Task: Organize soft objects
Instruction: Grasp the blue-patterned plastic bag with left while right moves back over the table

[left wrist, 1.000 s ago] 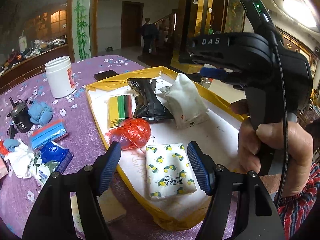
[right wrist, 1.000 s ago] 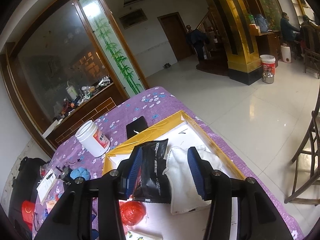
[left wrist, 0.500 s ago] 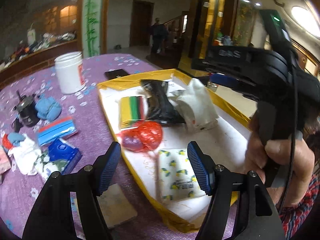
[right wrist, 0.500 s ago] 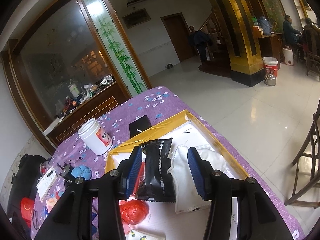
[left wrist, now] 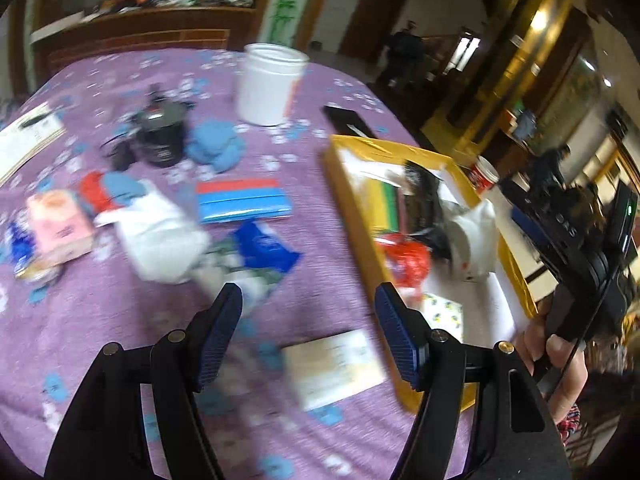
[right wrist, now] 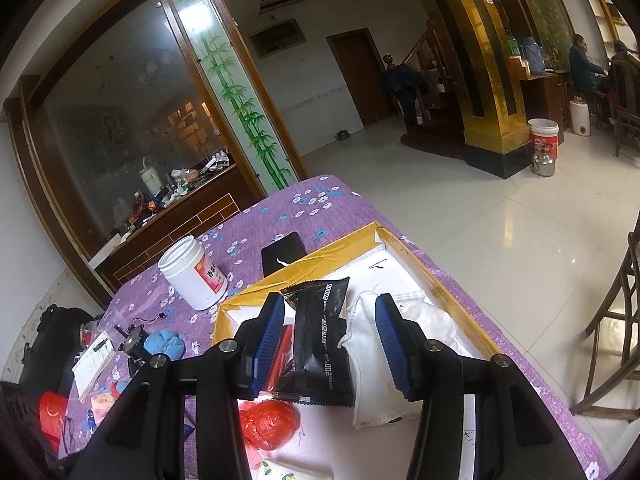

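My left gripper (left wrist: 309, 304) is open above the purple tablecloth (left wrist: 100, 312), left of the yellow-rimmed tray (left wrist: 352, 208); nothing is between its fingers. Loose soft items lie ahead of it: a blue tissue pack (left wrist: 266, 249), a blue and red pack (left wrist: 242, 200), a white bag (left wrist: 160, 236), a pink pack (left wrist: 56, 224) and a blue soft lump (left wrist: 216, 148). My right gripper (right wrist: 330, 320) hangs open over the tray (right wrist: 320, 252), above a black pouch (right wrist: 320, 340) and a white bag (right wrist: 376, 364). A red bag (right wrist: 272, 420) lies nearer.
A white jar (left wrist: 272, 84), a black phone (left wrist: 348, 120) and a black round device (left wrist: 162, 136) stand at the back of the table. A pale card (left wrist: 334, 364) lies under my left gripper. A hand (left wrist: 560, 356) holds the right gripper at the tray's near corner.
My left gripper has swung left and rolled, from over the lemon tissue pack in the tray to over the tablecloth beside it. The right gripper has stayed put.
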`<move>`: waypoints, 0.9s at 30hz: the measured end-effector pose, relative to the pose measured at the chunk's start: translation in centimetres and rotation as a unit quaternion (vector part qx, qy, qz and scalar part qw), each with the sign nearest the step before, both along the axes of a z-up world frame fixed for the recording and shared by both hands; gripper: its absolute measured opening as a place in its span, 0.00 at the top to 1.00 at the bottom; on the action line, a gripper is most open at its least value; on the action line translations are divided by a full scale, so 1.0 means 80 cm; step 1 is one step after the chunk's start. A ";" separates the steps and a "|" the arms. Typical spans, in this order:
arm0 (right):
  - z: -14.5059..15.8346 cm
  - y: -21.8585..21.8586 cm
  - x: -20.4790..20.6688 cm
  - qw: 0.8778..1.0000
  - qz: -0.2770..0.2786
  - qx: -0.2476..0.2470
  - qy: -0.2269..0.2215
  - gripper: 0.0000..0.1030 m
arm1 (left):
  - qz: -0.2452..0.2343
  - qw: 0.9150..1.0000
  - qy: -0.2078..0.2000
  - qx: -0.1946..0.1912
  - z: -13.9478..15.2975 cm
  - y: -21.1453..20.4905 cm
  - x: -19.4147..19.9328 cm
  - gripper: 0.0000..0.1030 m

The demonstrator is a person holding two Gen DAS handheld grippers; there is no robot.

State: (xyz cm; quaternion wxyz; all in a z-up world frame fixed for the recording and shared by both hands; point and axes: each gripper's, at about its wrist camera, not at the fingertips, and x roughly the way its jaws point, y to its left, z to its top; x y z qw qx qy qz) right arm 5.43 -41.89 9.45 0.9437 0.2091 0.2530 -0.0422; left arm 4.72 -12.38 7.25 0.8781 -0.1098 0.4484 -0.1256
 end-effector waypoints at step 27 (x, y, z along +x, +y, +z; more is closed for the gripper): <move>0.006 0.016 -0.003 0.999 0.026 -0.019 -0.016 0.51 | 0.258 0.963 0.074 -0.008 -0.075 0.257 0.036 0.40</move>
